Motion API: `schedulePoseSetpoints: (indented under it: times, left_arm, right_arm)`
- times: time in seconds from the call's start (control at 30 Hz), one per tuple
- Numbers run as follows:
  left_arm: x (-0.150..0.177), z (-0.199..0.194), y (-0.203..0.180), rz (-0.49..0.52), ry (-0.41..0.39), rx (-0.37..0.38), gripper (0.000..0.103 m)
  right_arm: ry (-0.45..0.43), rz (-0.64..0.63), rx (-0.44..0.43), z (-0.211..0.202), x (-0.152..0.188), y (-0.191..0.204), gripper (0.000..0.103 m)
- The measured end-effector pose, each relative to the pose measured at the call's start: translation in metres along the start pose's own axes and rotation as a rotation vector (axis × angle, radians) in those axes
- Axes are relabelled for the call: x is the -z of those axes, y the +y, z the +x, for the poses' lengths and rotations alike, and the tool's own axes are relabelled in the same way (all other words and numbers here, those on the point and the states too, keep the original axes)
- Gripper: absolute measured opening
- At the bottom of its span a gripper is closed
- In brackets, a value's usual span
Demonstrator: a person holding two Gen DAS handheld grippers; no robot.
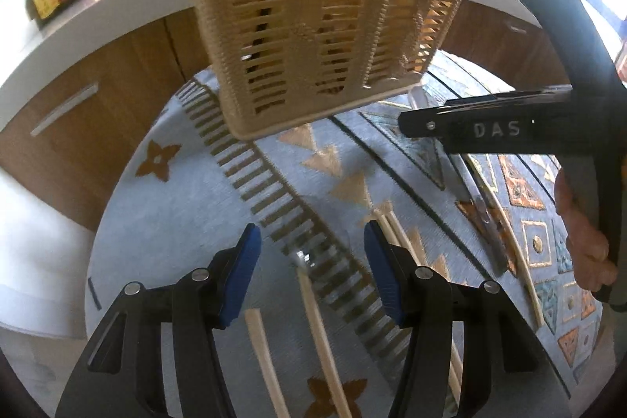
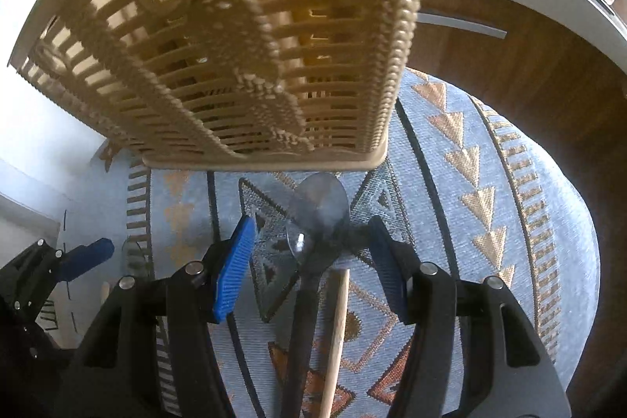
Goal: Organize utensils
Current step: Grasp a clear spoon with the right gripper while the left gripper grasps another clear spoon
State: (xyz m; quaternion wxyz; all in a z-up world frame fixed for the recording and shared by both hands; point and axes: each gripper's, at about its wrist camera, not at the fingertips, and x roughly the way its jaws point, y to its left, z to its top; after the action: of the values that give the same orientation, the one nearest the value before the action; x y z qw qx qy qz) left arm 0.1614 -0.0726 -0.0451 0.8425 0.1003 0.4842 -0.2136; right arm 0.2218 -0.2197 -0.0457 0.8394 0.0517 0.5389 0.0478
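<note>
Right now the utensils lie flat on the patterned cloth (image 2: 490, 159), near side of the slatted basket (image 2: 235, 46), which stands at the far edge of the cloth. Under my right gripper (image 2: 309, 261) a clear spoon (image 2: 321, 206) lies with its bowl toward the basket and its dark handle running back toward me, between my fingers; a wooden stick (image 2: 339, 324) lies just beside it on the right, along nearly the same line. My right fingers are apart, clamped on nothing, with the spoon's neck roughly midway between them.

Under my left gripper (image 1: 311, 261) two pale chopsticks (image 1: 313, 316) lie lengthwise, pointing away toward the basket, and another pair (image 1: 392, 228) shows by the right finger. Those fingers are apart too, holding nothing.

I judge the right hand the better placed for the spoon: its long axis runs along my fingers' line, so closing across it should catch the neck.

Room is fair. The basket wall is close ahead, and the cupboard doors (image 1: 86, 112) rise beyond the cloth's far edge. My right hand (image 1: 584, 226) shows at the right in the left view, well apart.
</note>
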Motion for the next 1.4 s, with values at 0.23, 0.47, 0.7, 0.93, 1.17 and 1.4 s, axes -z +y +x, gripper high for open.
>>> schedulePoseSetpoints:
  times: [0.23, 0.47, 0.7, 0.93, 1.17, 1.4]
  left_arm:
    - [-0.007, 0.015, -0.016, 0.025, 0.039, -0.066, 0.054]
    - [-0.014, 0.019, 0.001, -0.041, 0.038, -0.050, 0.046]
    - [-0.016, 0.019, -0.001, -0.076, 0.081, -0.093, 0.040]
    - [-0.019, 0.019, -0.003, -0.083, 0.068, -0.100, 0.032]
    - [-0.010, -0.009, 0.005, -0.120, -0.056, -0.048, 0.032]
    - [-0.005, -0.053, -0.004, -0.116, -0.222, -0.055, 0.031]
  right_arm:
    - [-0.003, -0.024, 0.034, 0.002, -0.003, 0.004, 0.032]
    - [-0.011, -0.059, 0.024, -0.002, 0.006, -0.007, 0.030]
    - [-0.023, -0.085, 0.044, -0.002, 0.015, 0.000, 0.030]
    - [-0.026, -0.083, 0.008, -0.005, 0.024, 0.011, 0.030]
    - [-0.053, -0.069, -0.081, -0.012, 0.040, 0.003, 0.030]
    - [-0.163, -0.119, -0.104, -0.046, 0.061, 0.013, 0.030]
